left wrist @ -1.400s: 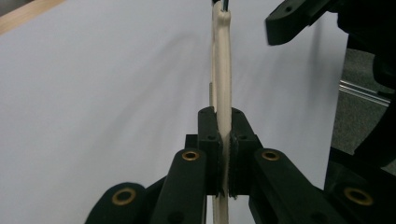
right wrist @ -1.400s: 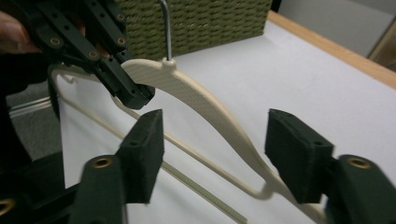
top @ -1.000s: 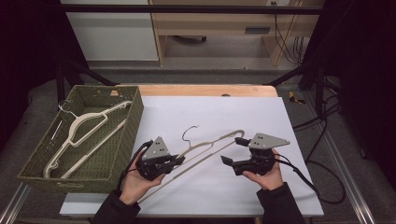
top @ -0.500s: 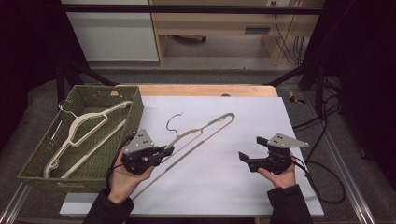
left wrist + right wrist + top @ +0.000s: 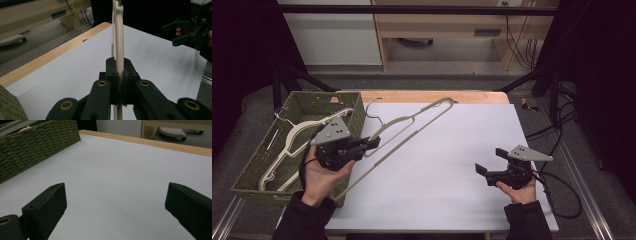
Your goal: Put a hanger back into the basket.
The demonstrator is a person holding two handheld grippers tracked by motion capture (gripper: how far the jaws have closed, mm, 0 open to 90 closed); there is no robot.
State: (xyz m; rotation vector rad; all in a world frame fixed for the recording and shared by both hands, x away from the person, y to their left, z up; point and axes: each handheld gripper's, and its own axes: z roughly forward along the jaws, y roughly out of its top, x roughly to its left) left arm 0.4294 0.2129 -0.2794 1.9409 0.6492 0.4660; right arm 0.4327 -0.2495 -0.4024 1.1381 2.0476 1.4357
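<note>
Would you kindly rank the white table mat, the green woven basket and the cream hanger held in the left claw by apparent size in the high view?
1. White table mat, clearly largest.
2. Green woven basket.
3. Cream hanger held in the left claw: about as long as the basket but far thinner; being lifted toward the camera makes its length unsure.

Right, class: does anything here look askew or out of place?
Only the cream hanger in the left gripper: it hangs tilted above the white table, hook beside the green basket. A similar hanger lies inside.
</note>
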